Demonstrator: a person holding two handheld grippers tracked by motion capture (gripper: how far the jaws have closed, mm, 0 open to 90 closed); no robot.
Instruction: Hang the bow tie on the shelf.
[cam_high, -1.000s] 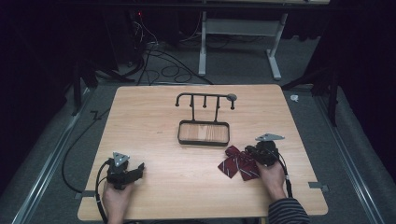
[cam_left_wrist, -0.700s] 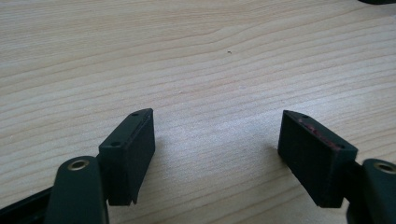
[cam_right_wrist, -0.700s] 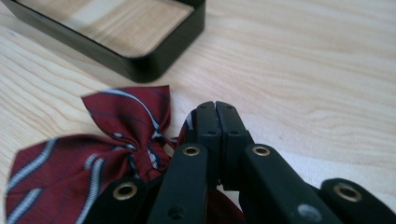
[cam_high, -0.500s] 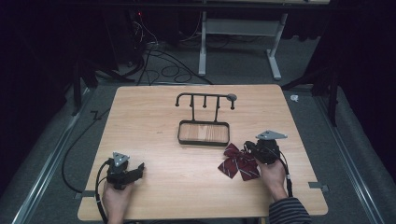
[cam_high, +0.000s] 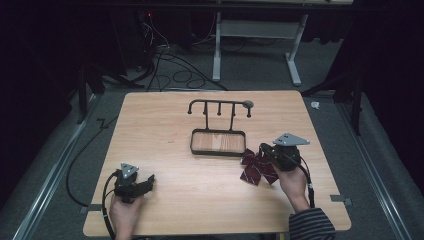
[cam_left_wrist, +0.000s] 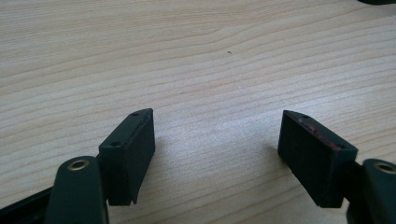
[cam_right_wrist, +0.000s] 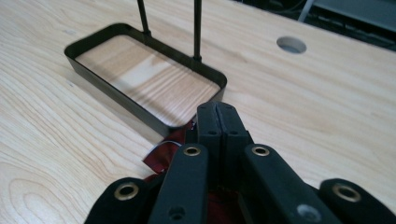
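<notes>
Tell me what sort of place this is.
Probably a lab or recording workspace, not a home: a bare wooden table ringed by dark curtains, loose cables on grey carpet, and a metal desk frame behind.

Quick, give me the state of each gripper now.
Left gripper: open, fingers apart, nothing between them.
Right gripper: closed, holding the dark red striped bow tie.

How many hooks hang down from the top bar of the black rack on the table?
4. On the black rack, one hook is at the bar's left end, two hang in the middle at and, and one is at the right end.
</notes>
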